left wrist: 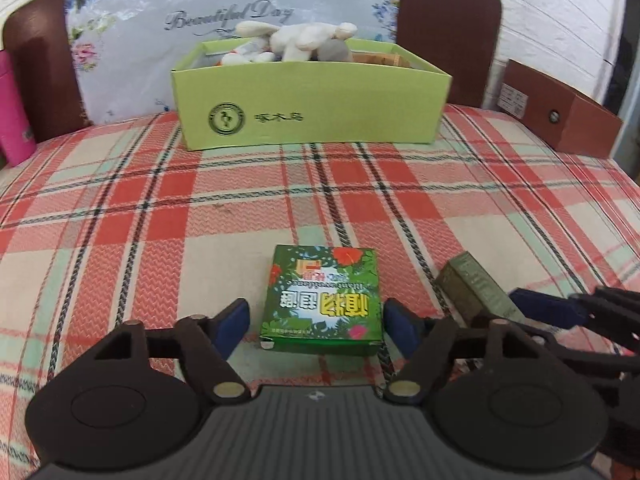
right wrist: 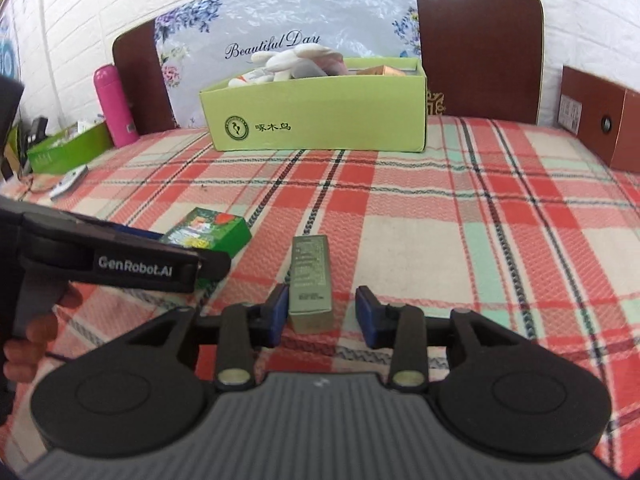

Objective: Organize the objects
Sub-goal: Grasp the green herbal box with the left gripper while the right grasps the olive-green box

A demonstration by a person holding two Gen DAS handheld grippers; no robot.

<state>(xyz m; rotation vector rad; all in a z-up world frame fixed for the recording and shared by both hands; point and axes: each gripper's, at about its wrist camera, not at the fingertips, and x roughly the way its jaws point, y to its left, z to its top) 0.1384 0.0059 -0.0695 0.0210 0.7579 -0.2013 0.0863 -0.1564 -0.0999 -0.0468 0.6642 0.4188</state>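
Note:
A green floral packet box (left wrist: pixel 322 300) lies flat on the plaid bedspread, its near end between the blue pads of my left gripper (left wrist: pixel 316 324), which is open around it. It also shows in the right wrist view (right wrist: pixel 206 230). A slim olive carton (right wrist: pixel 311 282) lies between the fingers of my right gripper (right wrist: pixel 322 314), which is open; the left pad (right wrist: pixel 278 312) sits close to it. The carton also shows in the left wrist view (left wrist: pixel 472 290). A light-green open box (left wrist: pixel 312 100) with a white plush toy (left wrist: pixel 304 38) stands at the far side.
A brown box (left wrist: pixel 560 116) sits at the right edge of the bed, a pink bottle (right wrist: pixel 114 106) and a green tray (right wrist: pixel 68 150) at the left. A floral pillow (right wrist: pixel 280 32) leans on the dark headboard (right wrist: pixel 480 48) behind the green box (right wrist: pixel 320 112).

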